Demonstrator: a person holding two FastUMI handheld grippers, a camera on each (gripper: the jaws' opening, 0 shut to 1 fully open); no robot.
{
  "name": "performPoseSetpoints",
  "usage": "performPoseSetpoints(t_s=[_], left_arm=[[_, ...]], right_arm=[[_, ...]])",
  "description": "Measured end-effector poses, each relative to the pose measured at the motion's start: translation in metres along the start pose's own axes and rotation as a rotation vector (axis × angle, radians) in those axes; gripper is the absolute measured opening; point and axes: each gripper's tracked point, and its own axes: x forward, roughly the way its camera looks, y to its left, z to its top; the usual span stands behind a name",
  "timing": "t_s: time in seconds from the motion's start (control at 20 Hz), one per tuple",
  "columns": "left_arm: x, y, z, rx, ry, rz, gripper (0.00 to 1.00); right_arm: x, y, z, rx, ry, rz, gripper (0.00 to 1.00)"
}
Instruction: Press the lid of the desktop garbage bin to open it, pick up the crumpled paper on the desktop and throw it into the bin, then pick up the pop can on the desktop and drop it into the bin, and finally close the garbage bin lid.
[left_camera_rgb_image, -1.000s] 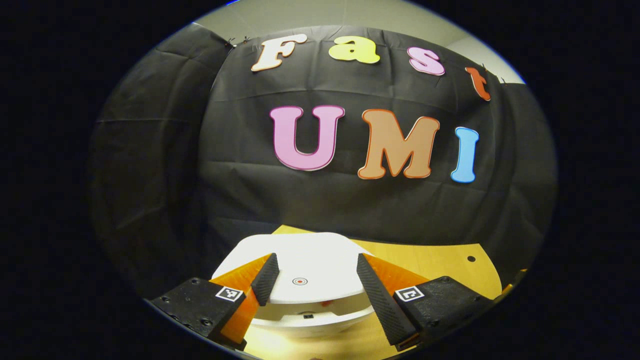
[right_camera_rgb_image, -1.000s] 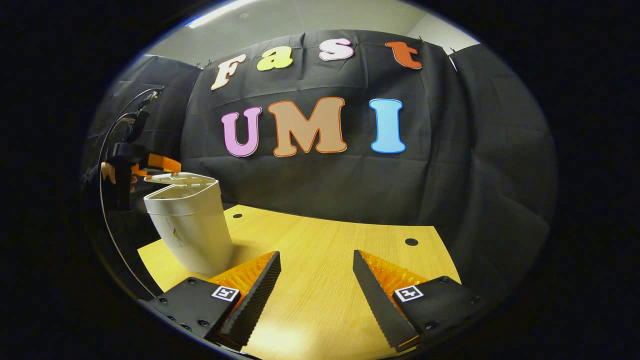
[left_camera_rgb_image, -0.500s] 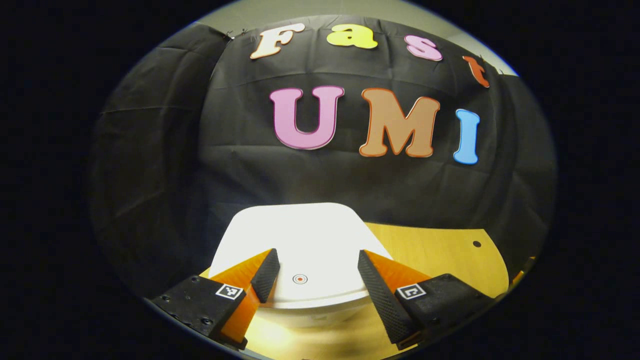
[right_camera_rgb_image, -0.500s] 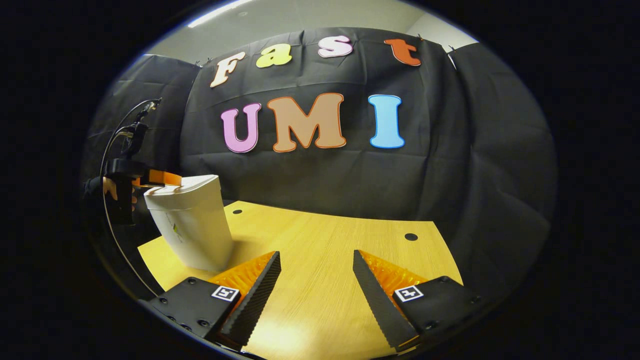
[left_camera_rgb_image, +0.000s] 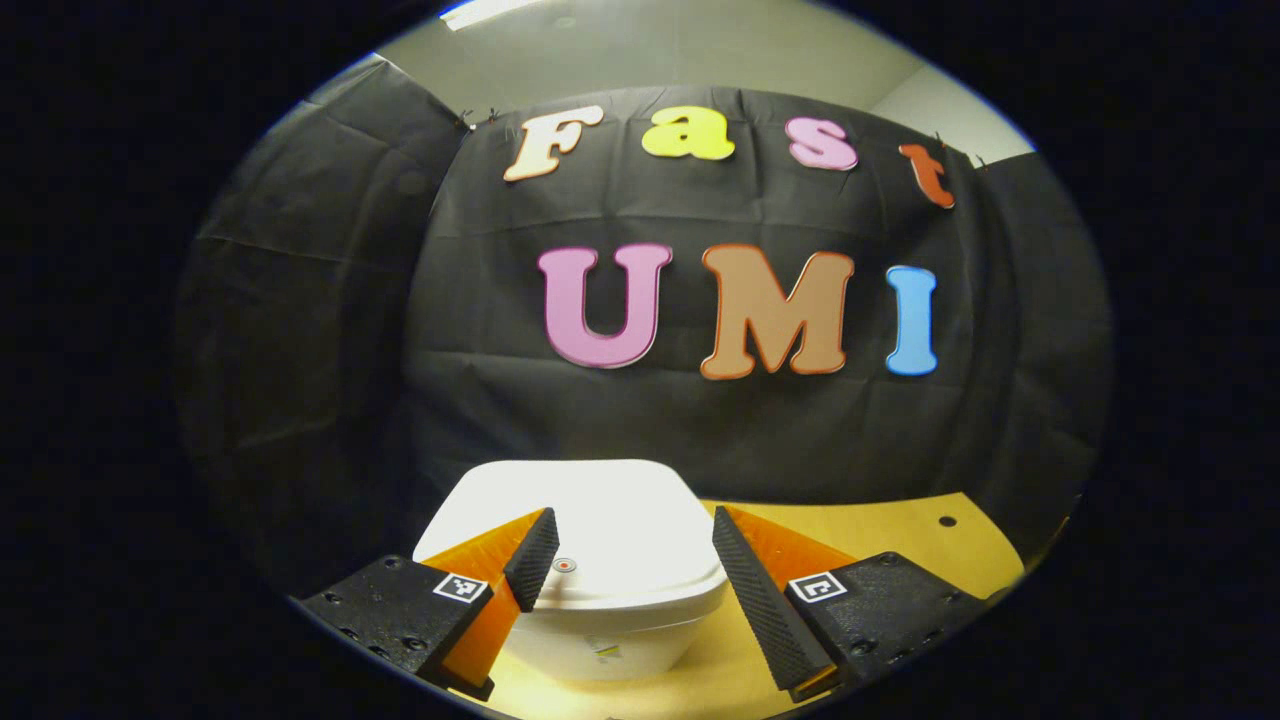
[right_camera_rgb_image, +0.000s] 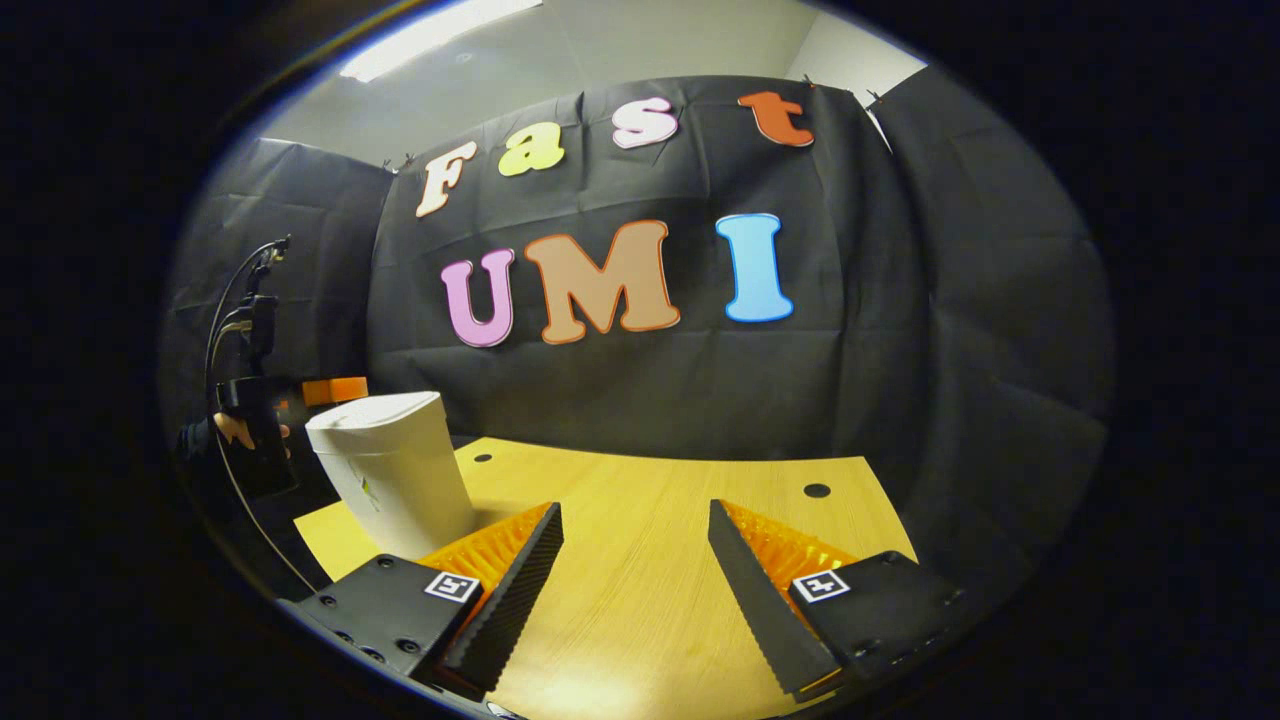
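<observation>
Left gripper view looks down over the bench (left_camera_rgb_image: 880, 530), a pale wooden top, and on its near left stands the white garbage bin (left_camera_rgb_image: 610, 640) with its lid (left_camera_rgb_image: 590, 510) lying flat and closed. The left gripper (left_camera_rgb_image: 630, 560) hovers just above the lid, its fingers apart and holding nothing, one on each side of a small round mark (left_camera_rgb_image: 565, 565) on the lid. In the right gripper view the bin (right_camera_rgb_image: 395, 480) sits at the far left of the bench (right_camera_rgb_image: 650, 560), while the right gripper (right_camera_rgb_image: 635, 590) hangs over bare wood, fingers apart and empty. Judging from the closed lid, the risk now is disturbing it: a finger brushing the lid on the way off could pop it open again, or nudge the light bin sideways. No paper or can lies on the bench in sight.
</observation>
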Motion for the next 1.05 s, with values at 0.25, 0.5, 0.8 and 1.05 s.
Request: performPoseSetpoints(t_s=[0.25,0.5,0.8,1.05], left_arm=[[-0.05,-0.065,0.022,0.013,-0.097,-0.126,0.92],[-0.088,-0.096,0.018,-0.018,-0.115,-0.227,0.92],[-0.105,-0.104,0.021,0.013,-0.135,-0.32,0.94],[-0.108,-0.092,0.023,0.025,-0.138,-0.333,0.92]], right_arm=[[-0.026,0.002,0.036,-0.017,-0.112,-0.04,0.96],[-0.061,0.02,0.045,0.007,-0.172,-0.126,0.97],[-0.084,0.037,0.048,0.003,-0.19,-0.167,0.98],[-0.081,0.053,0.048,-0.021,-0.183,-0.149,0.98]])
